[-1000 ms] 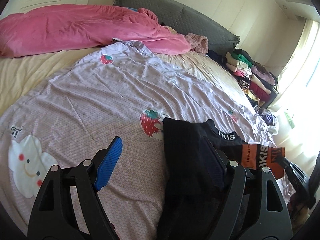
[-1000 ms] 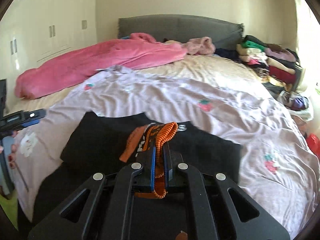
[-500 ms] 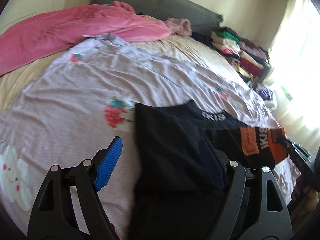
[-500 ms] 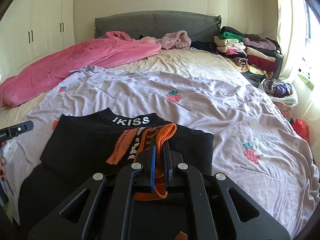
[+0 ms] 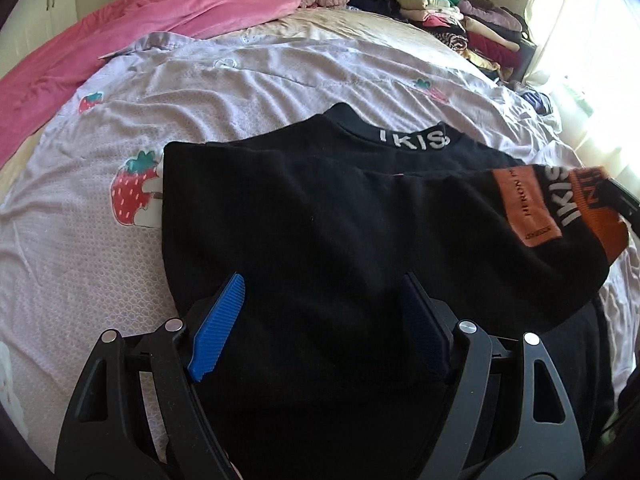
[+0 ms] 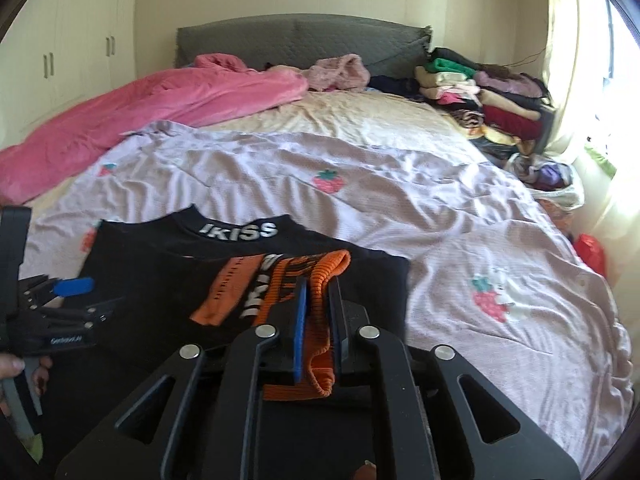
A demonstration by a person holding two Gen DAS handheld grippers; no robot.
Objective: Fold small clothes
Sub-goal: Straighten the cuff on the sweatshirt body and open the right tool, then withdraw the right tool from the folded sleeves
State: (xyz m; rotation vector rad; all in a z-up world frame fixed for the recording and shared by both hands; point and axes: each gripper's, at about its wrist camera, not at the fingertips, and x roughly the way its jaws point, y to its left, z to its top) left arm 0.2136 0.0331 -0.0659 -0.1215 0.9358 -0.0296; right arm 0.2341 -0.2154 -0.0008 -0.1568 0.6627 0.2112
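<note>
1. The bed (image 6: 360,120) carried everything you were working with: a lilac strawberry-print sheet (image 6: 400,208) was spread over it, with a pink blanket (image 6: 140,120) bunched near the headboard and a stack of folded clothes (image 6: 480,92) in the far corner by the window.
2. The black top (image 5: 320,220) lay flat on the sheet at the near edge of the bed, neckband away from you, one sleeve already drawn across its chest. It looked soft, light and limp, so I judged it would sag and crease wherever you let it hang. A smooth sheet underneath meant it could slide if you dragged it.
3. The orange cuff (image 6: 316,320) at the end of that folded sleeve was ribbed and thicker than the body cloth. It gave you the firmest place to hold, better than a pinch of loose black fabric.
4. Your right gripper (image 6: 319,320) had that cuff between its fingers, which had just been easing apart. The pads stood just beside the rib, and the hold looked loosened rather than tight.
5. Your left gripper (image 5: 320,316) hovered over the lower body of the top with its fingers spread wide and nothing in them. For the next fold, I would have taken the hem or a side seam.
</note>
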